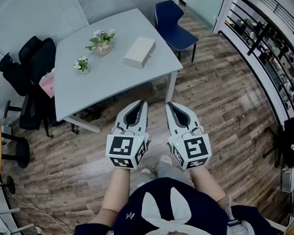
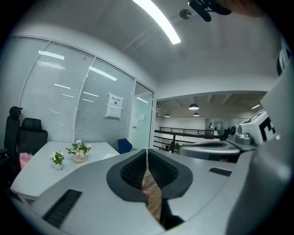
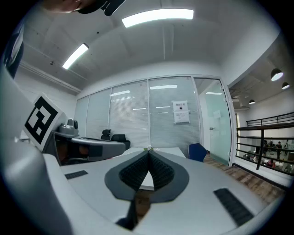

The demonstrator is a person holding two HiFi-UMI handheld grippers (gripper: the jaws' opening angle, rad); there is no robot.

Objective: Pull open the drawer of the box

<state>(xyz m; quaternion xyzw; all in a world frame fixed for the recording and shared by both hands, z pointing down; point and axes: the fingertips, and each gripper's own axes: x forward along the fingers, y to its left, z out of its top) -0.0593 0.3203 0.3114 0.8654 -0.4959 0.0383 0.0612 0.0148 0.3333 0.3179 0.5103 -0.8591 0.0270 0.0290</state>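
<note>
- White box (image 1: 139,52) lies on the desk (image 1: 109,80), at 11 o'clock from the grippers.
- Both the left gripper (image 1: 142,105) and the right gripper (image 1: 170,107) have their jaws together, holding nothing.

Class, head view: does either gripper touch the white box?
No: the white box lies on the table, apart from the left gripper and right gripper.
</note>
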